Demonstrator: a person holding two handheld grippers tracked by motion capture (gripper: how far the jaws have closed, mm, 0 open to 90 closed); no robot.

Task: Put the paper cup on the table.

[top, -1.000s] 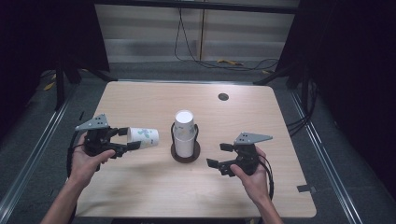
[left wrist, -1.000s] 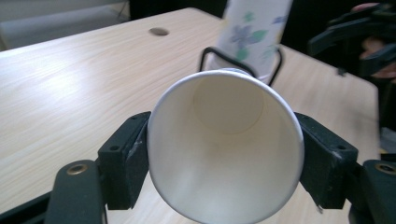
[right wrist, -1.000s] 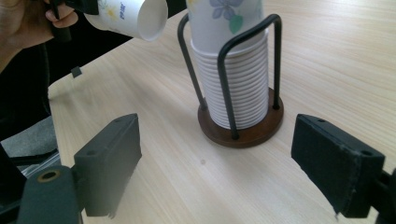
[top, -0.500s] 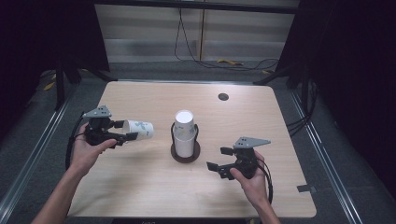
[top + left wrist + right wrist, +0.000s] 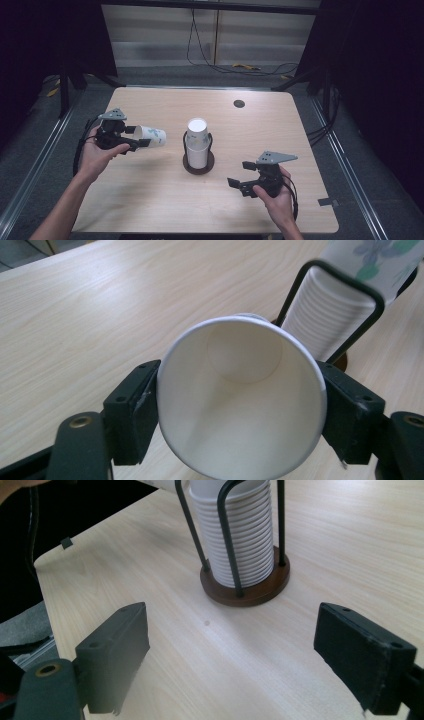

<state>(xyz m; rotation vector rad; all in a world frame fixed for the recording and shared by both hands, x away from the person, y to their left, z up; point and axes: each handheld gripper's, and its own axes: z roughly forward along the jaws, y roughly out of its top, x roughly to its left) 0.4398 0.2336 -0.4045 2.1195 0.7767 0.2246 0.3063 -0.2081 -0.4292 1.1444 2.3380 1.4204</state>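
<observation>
Left hand-held gripper [image 5: 131,140] clamped on a single paper cup [image 5: 150,135] — cup held on its side above the left part of the bench [image 5: 150,210], open mouth toward the gripper body, base pointing right at the stack. In the left gripper view, pads [image 5: 132,415] pressed against the cup's rim on both sides, wall slightly squeezed.

Stack of cups [image 5: 197,142] upside down inside a wire holder [image 5: 198,162] on a dark round base, mid-bench, apart from the held cup. Right hand-held gripper [image 5: 239,185] near the right edge, low over the bench, jaws spread wide with nothing between them; holder in front of it in the right gripper view.

Step in hand, judged: one cup taken off the stack and carried leftward, clear of the holder.

Next move, judged — turn the cup upright and lower it onto bare bench on the left before releasing; light grip needed, thin wall likely to crumple. Right gripper free to steady the holder.
</observation>
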